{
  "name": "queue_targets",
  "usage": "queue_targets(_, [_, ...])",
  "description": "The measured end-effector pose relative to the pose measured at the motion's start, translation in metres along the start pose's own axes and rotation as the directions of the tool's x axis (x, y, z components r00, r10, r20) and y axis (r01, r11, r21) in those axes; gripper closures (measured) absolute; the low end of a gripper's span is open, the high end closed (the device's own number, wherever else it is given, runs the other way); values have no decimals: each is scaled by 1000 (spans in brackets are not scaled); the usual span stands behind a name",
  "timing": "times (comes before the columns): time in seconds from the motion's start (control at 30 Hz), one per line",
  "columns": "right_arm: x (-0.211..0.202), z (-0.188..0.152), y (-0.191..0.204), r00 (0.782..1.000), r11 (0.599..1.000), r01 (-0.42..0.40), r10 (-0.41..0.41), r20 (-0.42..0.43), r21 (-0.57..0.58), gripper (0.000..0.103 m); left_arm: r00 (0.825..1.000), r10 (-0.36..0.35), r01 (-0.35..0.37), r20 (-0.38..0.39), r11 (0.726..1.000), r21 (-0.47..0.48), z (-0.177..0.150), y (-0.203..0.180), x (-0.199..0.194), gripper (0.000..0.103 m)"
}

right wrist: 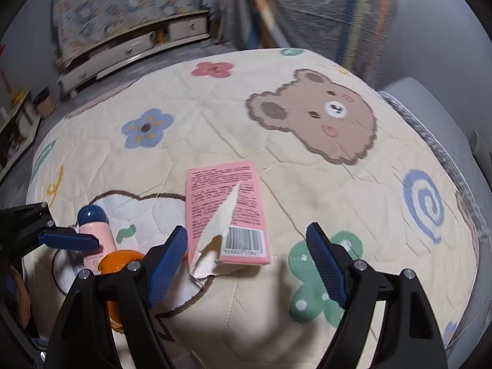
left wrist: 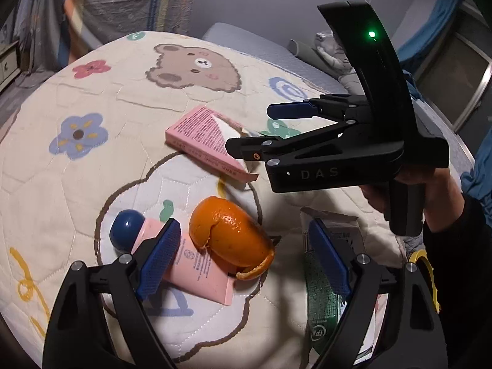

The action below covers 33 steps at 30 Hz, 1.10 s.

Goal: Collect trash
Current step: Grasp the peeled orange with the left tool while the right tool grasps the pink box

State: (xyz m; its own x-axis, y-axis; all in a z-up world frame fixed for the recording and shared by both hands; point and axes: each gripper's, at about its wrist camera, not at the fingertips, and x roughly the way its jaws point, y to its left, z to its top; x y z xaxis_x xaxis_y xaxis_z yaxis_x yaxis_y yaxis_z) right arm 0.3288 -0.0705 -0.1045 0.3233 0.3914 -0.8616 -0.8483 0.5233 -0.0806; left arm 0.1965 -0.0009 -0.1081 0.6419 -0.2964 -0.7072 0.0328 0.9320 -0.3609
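Note:
An orange peel [left wrist: 230, 233] lies on the quilt between my left gripper's [left wrist: 243, 255] open blue pads. It rests partly on a pink tube with a dark blue cap [left wrist: 196, 264]. A torn pink carton [left wrist: 206, 141] lies farther back. A green and grey wrapper [left wrist: 323, 289] lies by the left gripper's right finger. My right gripper [left wrist: 255, 129] hovers open above the carton's near end. In the right wrist view the carton [right wrist: 227, 209] lies ahead between the open right gripper's [right wrist: 246, 246] pads, with the peel [right wrist: 120, 264] and tube [right wrist: 95, 233] at left.
Everything lies on a cream quilt [left wrist: 92, 169] with bear and flower prints over a bed. A grey mattress edge [left wrist: 276, 55] and soft toys lie behind. A yellow tape roll [left wrist: 427, 273] sits at the right. White drawers [right wrist: 132, 49] stand across the floor.

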Motion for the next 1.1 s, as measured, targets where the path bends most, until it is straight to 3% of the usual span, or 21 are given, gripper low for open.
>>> queue_targets(0.23, [14, 11, 8, 997, 995, -28, 22, -70, -97, 26, 1000, 15, -15, -5, 1000, -3, 1, -4, 7, 23])
queue_targets(0.57, [36, 20, 6, 990, 994, -23, 8, -144, -107, 27, 1000, 19, -19, -7, 1000, -18, 6, 1, 19, 26])
queue_targets(0.67, [42, 21, 5, 987, 994, -24, 6, -161, -107, 34, 999, 35, -35, -3, 999, -11, 6, 3, 22, 37])
queue_targets(0.73, [47, 21, 4, 986, 994, -19, 1, -169, -103, 42, 998, 58, -58, 5, 998, -15, 5, 6, 24, 52])
queue_targets(0.8, [49, 24, 2, 986, 996, -17, 2, -168, -88, 42, 998, 66, -66, 2, 998, -22, 6, 10, 28, 59])
queue_targets(1.1, [53, 34, -5, 990, 998, 22, -31, -140, -62, 53, 998, 58, -58, 20, 998, -7, 9, 15, 29, 72])
